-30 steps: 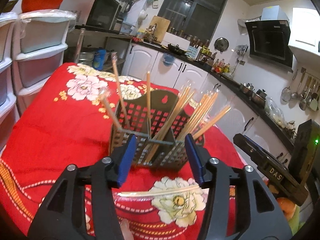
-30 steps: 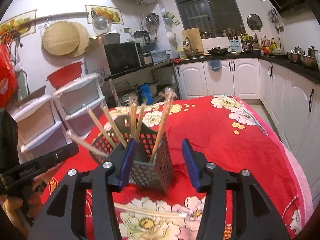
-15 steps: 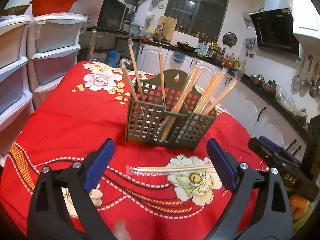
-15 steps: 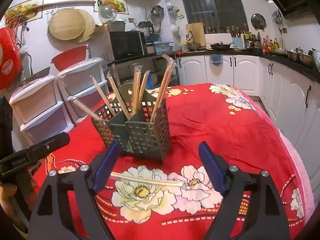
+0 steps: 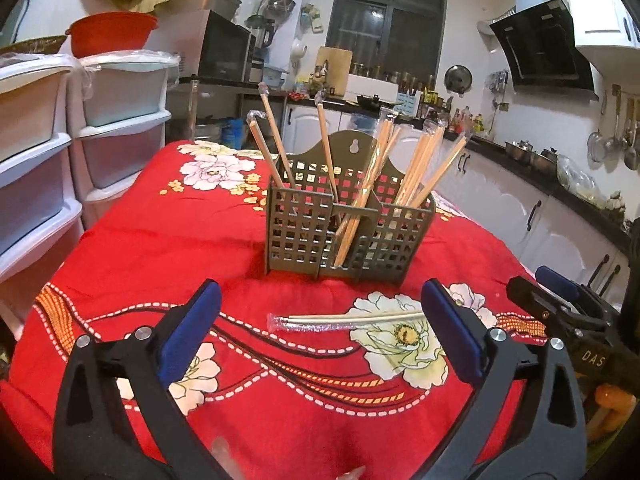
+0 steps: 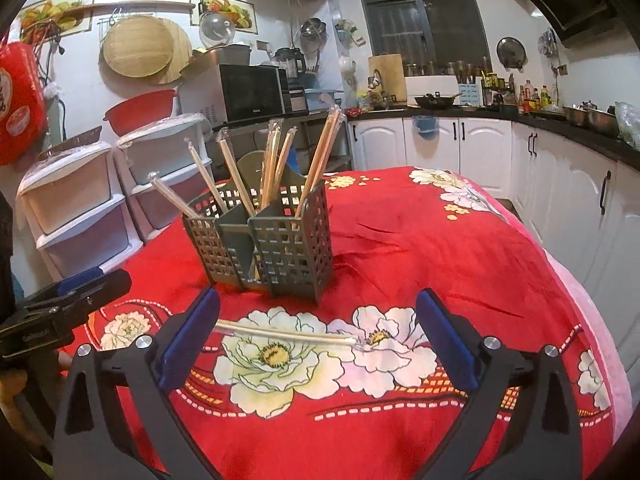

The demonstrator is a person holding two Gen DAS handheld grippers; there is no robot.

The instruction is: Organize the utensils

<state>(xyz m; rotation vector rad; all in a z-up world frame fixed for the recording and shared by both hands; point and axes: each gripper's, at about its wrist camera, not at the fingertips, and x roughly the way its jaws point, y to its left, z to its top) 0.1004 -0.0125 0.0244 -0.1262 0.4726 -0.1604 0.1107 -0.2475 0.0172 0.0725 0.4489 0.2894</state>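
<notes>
Kitchen tabletop under red floral cloth: the left gripper gapes wide and empty, while the right gripper is opening, nothing held. Between each one's jaws lies a plastic-wrapped pair of wooden chopsticks, apparently awaiting pickup; beyond stands the grey perforated plastic utensil caddy holding upright wrapped pairs.

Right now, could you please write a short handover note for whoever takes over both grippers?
Left gripper: jaws wide apart, nothing between the pads.
Right gripper: jaws opening, empty.
The perforated grey utensil holder stands upright on the red floral tablecloth, with several wrapped chopstick pairs already leaning in its compartments.
One plastic-wrapped pair of chopsticks lies flat on the cloth in front of the holder, just ahead of both grippers.
Left to do: pick up that pair and stand it in the holder.
</notes>
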